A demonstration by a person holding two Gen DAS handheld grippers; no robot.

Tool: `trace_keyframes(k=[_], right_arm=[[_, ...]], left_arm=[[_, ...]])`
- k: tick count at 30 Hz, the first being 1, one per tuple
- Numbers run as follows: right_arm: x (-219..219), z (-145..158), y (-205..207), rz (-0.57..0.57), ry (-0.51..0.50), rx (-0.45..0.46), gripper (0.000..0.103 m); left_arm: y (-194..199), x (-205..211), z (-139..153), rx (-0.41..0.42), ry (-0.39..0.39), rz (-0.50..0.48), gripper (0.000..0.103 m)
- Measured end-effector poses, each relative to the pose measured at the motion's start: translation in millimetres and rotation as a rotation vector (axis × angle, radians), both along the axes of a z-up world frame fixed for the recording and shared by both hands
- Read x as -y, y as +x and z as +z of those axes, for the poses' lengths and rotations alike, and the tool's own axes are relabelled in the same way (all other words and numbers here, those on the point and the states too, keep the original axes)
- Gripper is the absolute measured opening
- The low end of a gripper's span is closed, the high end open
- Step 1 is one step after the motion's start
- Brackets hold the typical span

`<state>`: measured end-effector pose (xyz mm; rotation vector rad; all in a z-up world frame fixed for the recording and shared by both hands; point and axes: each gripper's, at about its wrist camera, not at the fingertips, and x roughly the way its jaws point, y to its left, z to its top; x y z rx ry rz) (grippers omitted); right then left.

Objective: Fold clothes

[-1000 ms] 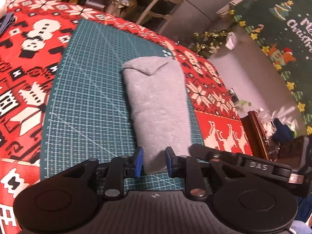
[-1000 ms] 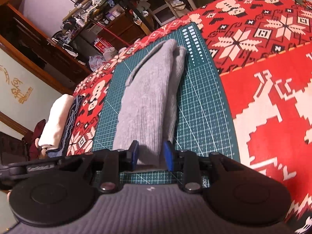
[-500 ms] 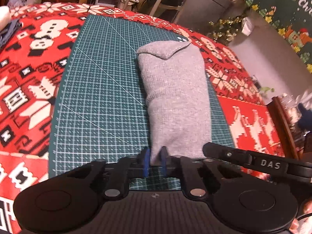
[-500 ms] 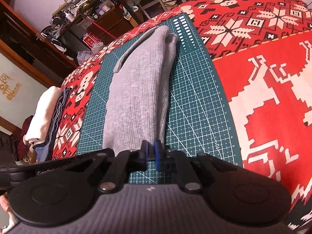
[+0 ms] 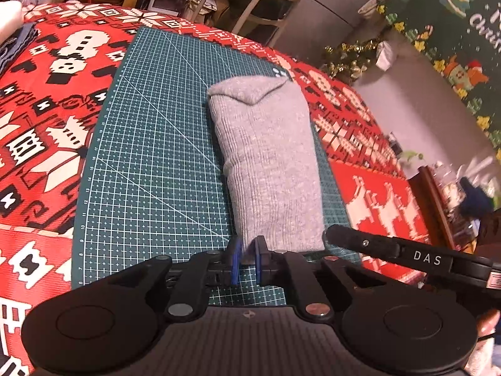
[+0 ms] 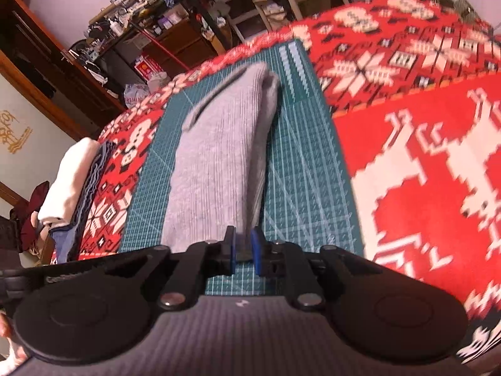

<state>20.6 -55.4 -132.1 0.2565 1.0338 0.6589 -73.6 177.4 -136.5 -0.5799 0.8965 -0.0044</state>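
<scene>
Left wrist view: the left hand-held gripper is clenched on the near left corner of the grey garment, a pinch of cloth between its blue pads. The garment lies as a long folded strip straight ahead of it on the green mat, which covers part of the red-patterned table. The right hand-held gripper reaches in from the right, its tip at the garment's near right corner. To fold well, I judge both corners should rise together and travel level toward the far end, keeping the hem straight.

Right wrist view: the right hand-held gripper has the garment's near right corner between its pads, and its jaws are opening slightly; the grip looks loose, so it should be firmed before lifting. A stack of clothes lies far left. This view is blurred, and the pads hide how much cloth each holds
</scene>
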Motion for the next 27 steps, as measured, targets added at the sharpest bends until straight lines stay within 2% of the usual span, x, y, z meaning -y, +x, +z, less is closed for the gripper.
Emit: trace_keyframes(k=[3, 4, 9, 12, 14, 16, 21, 24, 25, 26, 27], right_arm=[[5.7, 12.6, 8.1, -0.017, 0.005, 0.023, 0.024], [6.9, 16.4, 15.8, -0.032, 0.024, 0.012, 0.03], [3.6, 31.0, 64.7, -0.078, 0.092, -0.032, 0.03], [-4.4, 34.6, 102.9, -0.094, 0.113, -0.048, 0.034], [-10.7, 32.2, 130.3, -0.114, 0.126, -0.076, 0.044], [-18.4, 23.9, 158.5, -0.14, 0.129, -0.13, 0.047], [-40.5, -7.4, 208.9, -0.158, 0.111, -0.228, 0.047], [-48.6, -26.1, 224.4, -0.174, 0.095, -0.263, 0.046], [-50.4, -32.0, 228.0, -0.173, 0.101, -0.277, 0.043], [-51.8, -35.4, 228.6, -0.173, 0.11, -0.286, 0.035], [-53.1, -38.6, 229.0, -0.172, 0.118, -0.294, 0.027]], left_arm=[[-1.2, -13.9, 8.3, 0.015, -0.047, 0.056, 0.022], [0.2, -18.8, 11.1, 0.026, -0.063, 0.072, 0.023], [26.8, -40.8, 19.9, 0.054, -0.07, 0.113, 0.028], [59.5, -60.4, 17.9, 0.049, -0.083, 0.134, 0.032], [82.3, -72.8, 12.7, 0.034, -0.119, 0.145, 0.034], [102.7, -84.9, 4.9, 0.006, -0.143, 0.146, 0.034], [133.1, -89.4, -17.2, -0.069, -0.183, 0.124, 0.034], [137.4, -91.5, -22.9, -0.068, -0.206, 0.124, 0.031], [137.7, -91.1, -22.2, -0.067, -0.199, 0.126, 0.028], [137.4, -90.3, -21.3, -0.06, -0.191, 0.126, 0.025], [137.1, -89.5, -20.4, -0.054, -0.182, 0.125, 0.012]])
